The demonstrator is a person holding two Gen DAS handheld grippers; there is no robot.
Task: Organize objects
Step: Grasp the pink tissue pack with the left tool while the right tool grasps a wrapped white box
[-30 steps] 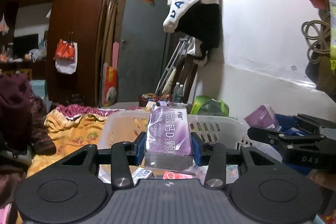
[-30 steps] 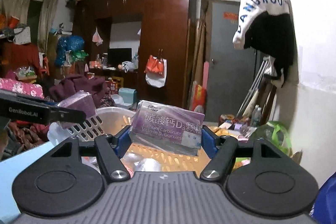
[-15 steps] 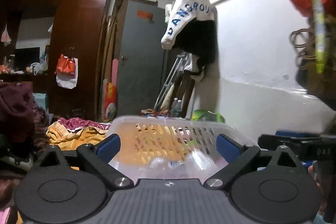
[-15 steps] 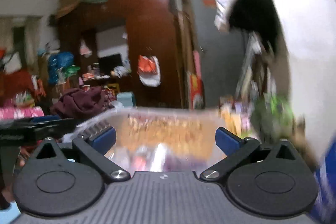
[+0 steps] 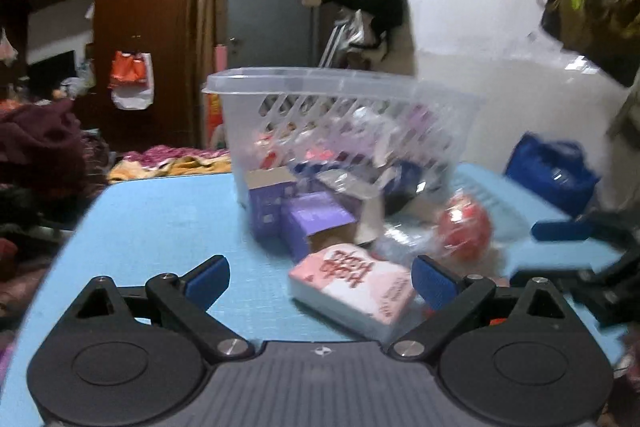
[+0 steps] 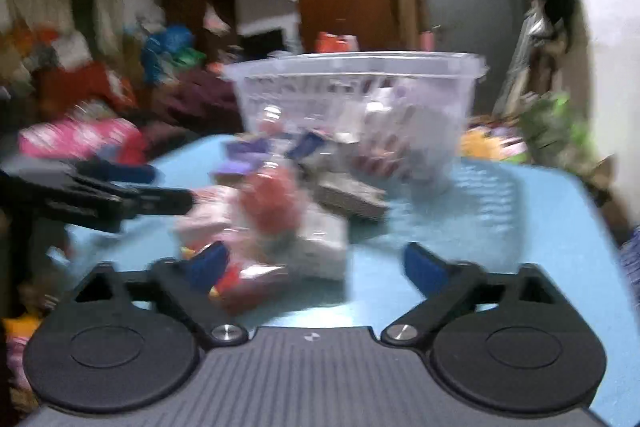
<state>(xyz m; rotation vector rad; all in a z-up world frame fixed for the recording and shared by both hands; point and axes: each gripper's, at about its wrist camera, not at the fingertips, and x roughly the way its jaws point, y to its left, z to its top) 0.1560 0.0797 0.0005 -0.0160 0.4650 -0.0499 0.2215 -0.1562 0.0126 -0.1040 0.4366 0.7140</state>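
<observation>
A clear plastic basket [image 5: 340, 123] holding several packets stands on the blue table [image 5: 160, 227]. In front of it lie two purple boxes [image 5: 312, 223], a pink-and-white box [image 5: 352, 287] and a red packet in clear wrap [image 5: 464, 227]. My left gripper [image 5: 320, 279] is open low over the table, and the pink-and-white box lies between its fingers, untouched. My right gripper [image 6: 316, 265] has its jaws closing, with the blurred red packet [image 6: 272, 219] and a pale box [image 6: 320, 247] between them. Its right pad is clear of both.
The basket [image 6: 360, 99] is at the table's far side in the right wrist view, and the left gripper [image 6: 100, 195] reaches in from the left. A blue bag [image 5: 552, 175] sits at the right. Clothes and bedding surround the table [image 6: 500, 227].
Both grippers let go of the purple boxes they held above the basket and opened. Both then sank to table level in front of the basket, over the loose packets.
</observation>
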